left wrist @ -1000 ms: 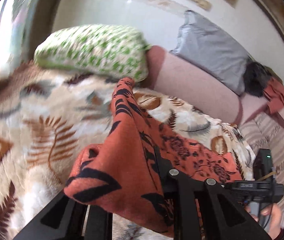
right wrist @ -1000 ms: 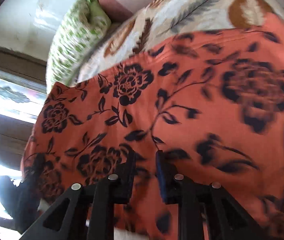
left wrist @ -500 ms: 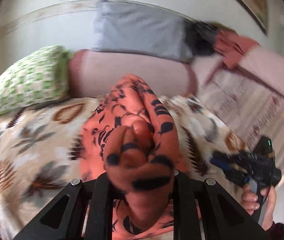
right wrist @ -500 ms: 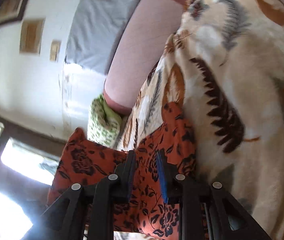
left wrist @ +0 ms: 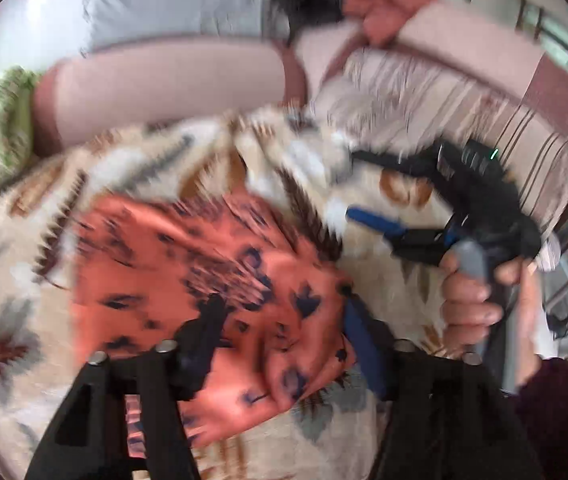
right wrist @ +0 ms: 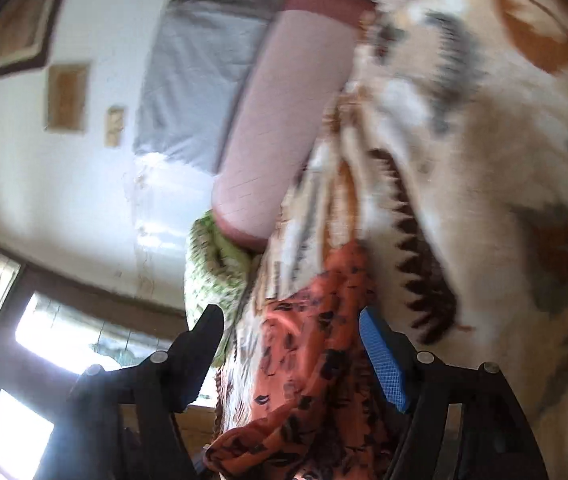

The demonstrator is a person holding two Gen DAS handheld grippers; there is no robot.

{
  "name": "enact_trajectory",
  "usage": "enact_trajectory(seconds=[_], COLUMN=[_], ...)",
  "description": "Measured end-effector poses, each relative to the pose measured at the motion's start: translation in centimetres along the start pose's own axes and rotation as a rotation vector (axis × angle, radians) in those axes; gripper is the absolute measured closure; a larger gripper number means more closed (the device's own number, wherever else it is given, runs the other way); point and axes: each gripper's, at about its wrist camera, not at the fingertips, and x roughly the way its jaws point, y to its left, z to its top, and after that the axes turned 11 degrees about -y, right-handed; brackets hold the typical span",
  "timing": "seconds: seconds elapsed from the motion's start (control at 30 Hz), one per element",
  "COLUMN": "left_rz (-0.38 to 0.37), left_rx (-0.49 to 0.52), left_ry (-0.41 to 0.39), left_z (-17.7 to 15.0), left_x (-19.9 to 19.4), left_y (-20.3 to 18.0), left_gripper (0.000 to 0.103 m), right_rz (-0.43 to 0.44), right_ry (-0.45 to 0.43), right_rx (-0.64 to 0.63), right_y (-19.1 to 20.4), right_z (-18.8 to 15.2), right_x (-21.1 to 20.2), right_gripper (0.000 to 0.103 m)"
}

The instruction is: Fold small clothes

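1. Orange floral garment (left wrist: 203, 280): one item, lying bunched on the leaf-print blanket (left wrist: 11, 240). In the left wrist view it spreads between and beyond the fingers of the left gripper (left wrist: 279, 332).
2. Left gripper: jaws spread wide; cloth lies across the gap, no clamping visible.
3. Right gripper (right wrist: 292, 344): jaws likewise wide apart, with the garment (right wrist: 316, 360) in the gap. Contact with the blue pad (right wrist: 382, 360) cannot be confirmed owing to blur.
4. Count: one garment, two grippers, one blanket, one green patterned pillow (right wrist: 211, 272), one pink bolster (left wrist: 163, 80).
5. Right gripper (left wrist: 368, 188) also appears in the left view, held in a hand (left wrist: 468, 300), to the right of the garment and clear of it.
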Motion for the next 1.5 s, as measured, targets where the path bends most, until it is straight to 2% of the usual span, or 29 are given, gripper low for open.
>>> enact_trajectory(seconds=[0.1, 0.13, 0.2, 0.27, 0.33, 0.37, 0.43, 0.47, 0.5, 0.57, 0.63, 0.7, 0.77, 0.83, 0.9, 1.0, 1.13, 1.17, 1.2, 1.27, 1.37, 1.5], left_rz=[0.078, 0.127, 0.242, 0.349, 0.407, 0.406, 0.418, 0.412, 0.404, 0.394, 0.376, 0.366, 0.355, 0.366, 0.365, 0.399, 0.421, 0.439, 0.451, 0.447, 0.43, 0.427], left_rx=[-0.025, -0.042, -0.062, -0.065, -0.08, -0.087, -0.077, -0.097, -0.13, -0.129, -0.127, -0.152, -0.166, -0.167, -0.166, -0.138, -0.156, -0.145, -0.143, -0.177, -0.215, -0.226], left_ry=[-0.064, -0.073, -0.054, -0.022, 0.036, 0.07, 0.174, 0.181, 0.149, 0.14, 0.135, 0.075, 0.028, 0.022, 0.045, 0.097, 0.239, 0.29, 0.308, 0.28, 0.238, 0.166], left_z=[0.4, 0.2, -0.4, -1.6, -2.9, -3.8, -6.0, -6.7, -7.1, -7.0, -6.1, -4.6, -3.3, -1.9, -0.4, 1.3, 1.4, 0.8, 0.4, -0.1, 0.1, -0.2], left_x=[-3.1, -3.8, -3.7, -2.7, -1.3, -0.3, 2.1, 2.4, 2.2, 1.7, 0.8, -0.7, -0.6, 0.1, 2.0, 6.0, 11.8, 13.3, 13.9, 13.9, 11.8, 6.7], left_y=[3.2, 4.7, 6.7, 8.7, 10.0, 10.5, 11.2, 11.5, 11.7, 11.8, 12.0, 12.5, 13.0, 13.5, 14.1, 15.3, 17.1, 17.5, 17.7, 18.1, 17.8, 15.9], left_gripper=[0.032, 0.032, 0.032, 0.032, 0.032, 0.032, 0.029, 0.029, 0.029, 0.029, 0.03, 0.03, 0.03, 0.03, 0.03, 0.03, 0.029, 0.029, 0.029, 0.028, 0.029, 0.029], right_rz=[0.084, 0.117, 0.171, 0.148, 0.072, 0.001, -0.25, -0.314, -0.341, -0.33, -0.341, -0.316, -0.278, -0.296, -0.369, -0.432, -0.557, -0.562, -0.53, -0.506, -0.485, -0.415], right_ry=[0.059, 0.083, 0.149, 0.215, 0.29, 0.312, 0.355, 0.367, 0.352, 0.364, 0.373, 0.351, 0.306, 0.279, 0.272, 0.285, 0.348, 0.369, 0.36, 0.355, 0.339, 0.309], right_rx=[-0.106, -0.127, -0.147, -0.167, -0.165, -0.18, -0.22, -0.221, -0.216, -0.148, -0.177, -0.225, -0.251, -0.289, -0.332, -0.342, -0.295, -0.269, -0.237, -0.231, -0.243, -0.285], right_y=[2.7, 3.5, 4.6, 5.0, 4.6, 4.1, 1.8, 0.7, -0.1, -0.6, 0.0, 2.0, 4.1, 5.4, 6.0, 5.5, 1.4, 0.1, -0.7, -0.8, 0.3, 3.7], right_z=[-1.7, -2.4, -4.1, -5.9, -7.8, -8.6, -9.9, -10.2, -10.1, -9.3, -9.1, -8.6, -7.3, -5.9, -4.5, -2.9, -1.8, -1.9, -1.7, -1.3, -1.0, -2.4], right_x=[1.1, 1.3, 1.8, 2.5, 3.2, 3.4, 4.3, 4.6, 4.5, 4.5, 4.5, 4.6, 4.9, 6.5, 8.9, 13.0, 17.4, 18.1, 18.4, 18.3, 16.2, 10.6], right_gripper=[0.034, 0.036, 0.038, 0.039, 0.041, 0.043, 0.047, 0.074, 0.093, 0.094, 0.094, 0.087, 0.087, 0.087, 0.087, 0.087, 0.089, 0.089, 0.089, 0.089, 0.089, 0.087])
